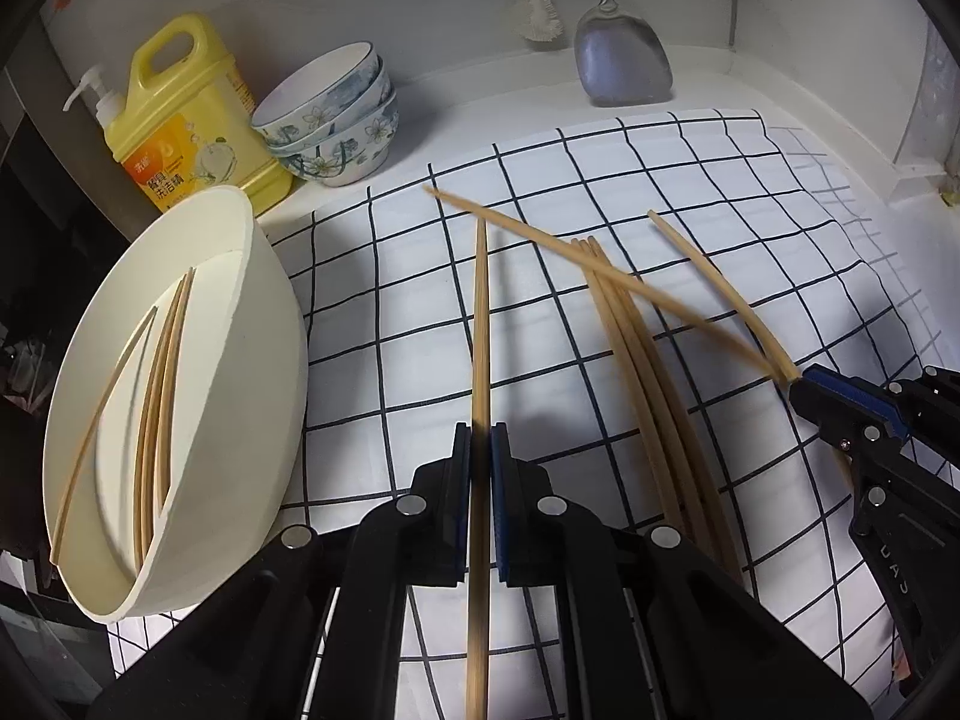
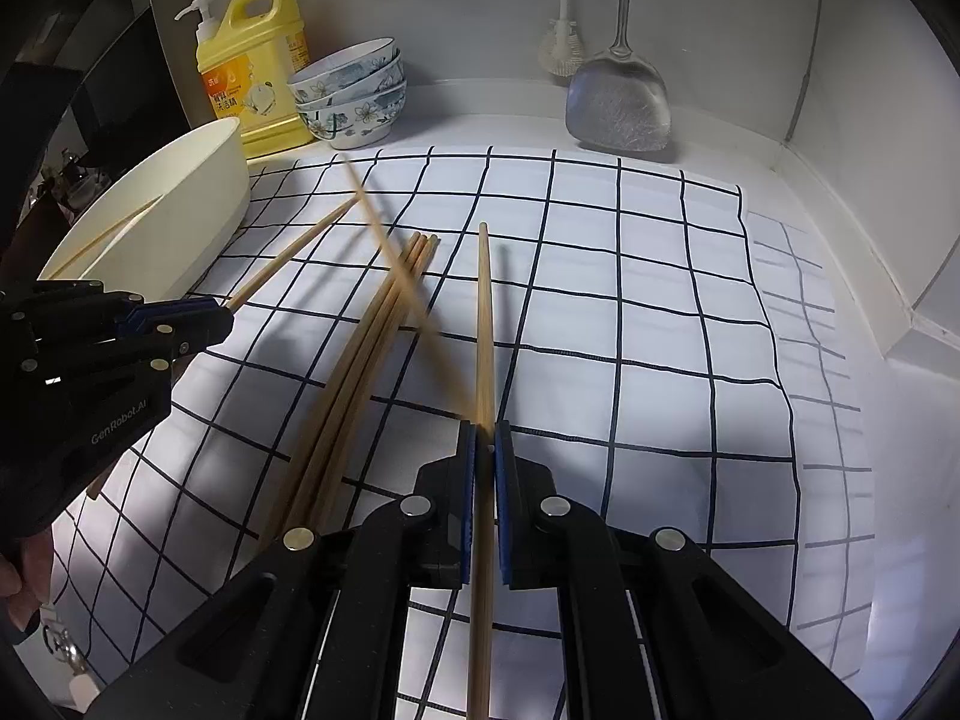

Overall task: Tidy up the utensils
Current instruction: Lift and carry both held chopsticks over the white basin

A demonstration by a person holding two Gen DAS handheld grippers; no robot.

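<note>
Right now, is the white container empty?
Not empty. The white container already holds several chopsticks, leaning inside it.

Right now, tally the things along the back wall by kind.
Patterned bowls: 3
Yellow detergent bottle: 1
Metal spatula: 1
White brush: 1
Total: 6

Thin, pale bamboo chopsticks are the utensils. Several stand slanted inside the cream oval holder [image 1: 240, 360], leaning on its divider. Three chopsticks [image 1: 636, 348] lie bundled side by side on the checked cloth [image 1: 690, 180]. One chopstick [image 1: 480, 330] is pinched lengthwise, and a blurred chopstick [image 1: 600, 273] crosses over the bundle.
</note>
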